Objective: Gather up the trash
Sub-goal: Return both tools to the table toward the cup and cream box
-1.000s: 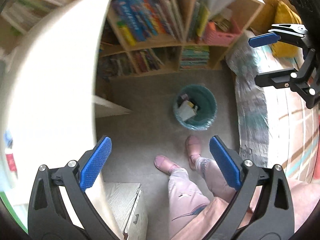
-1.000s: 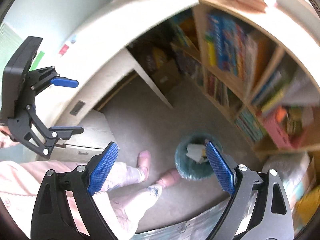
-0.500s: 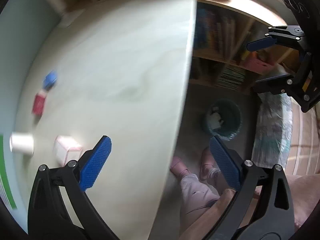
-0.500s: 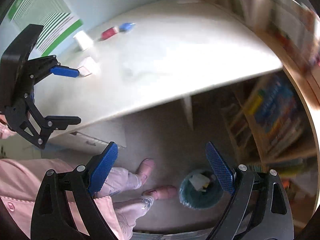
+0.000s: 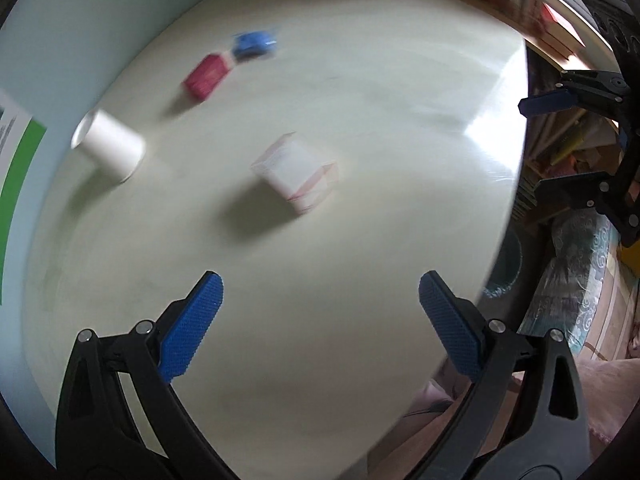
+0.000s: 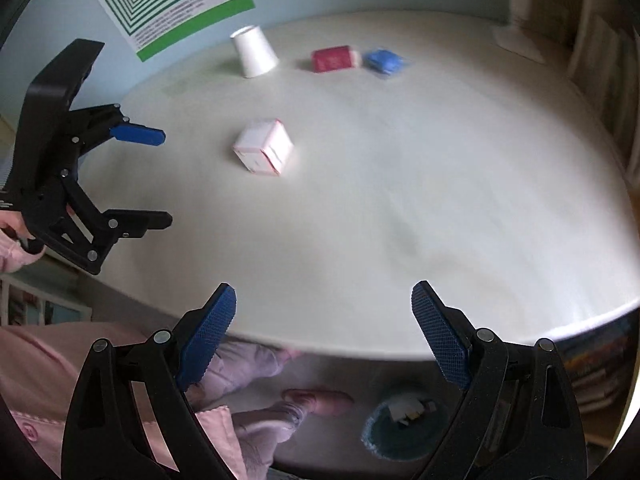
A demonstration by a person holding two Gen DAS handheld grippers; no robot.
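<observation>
On the pale table [image 5: 360, 240] lie a white and pink carton [image 5: 296, 174], an upturned white paper cup [image 5: 110, 150], a red packet [image 5: 208, 76] and a blue wrapper [image 5: 254, 44]. They also show in the right wrist view: the carton [image 6: 264, 152], cup [image 6: 254, 52], red packet [image 6: 334, 59] and blue wrapper [image 6: 384, 61]. My left gripper [image 5: 320, 320] is open and empty above the table's near part. My right gripper [image 6: 324, 332] is open and empty over the table's front edge. A teal trash bin [image 6: 404, 424] holding paper stands on the floor below.
A green and white poster [image 6: 168, 0] hangs on the blue wall behind the table. Bookshelves [image 5: 560, 152] stand to the right. The person's pink-clad legs and slipper [image 6: 316, 400] are beside the bin. A patterned cover [image 5: 568, 280] lies at the right.
Both grippers have swung up from over the floor and bin to face the tabletop. The carton, cup and packets have come nearer and more central. Both stay open.
</observation>
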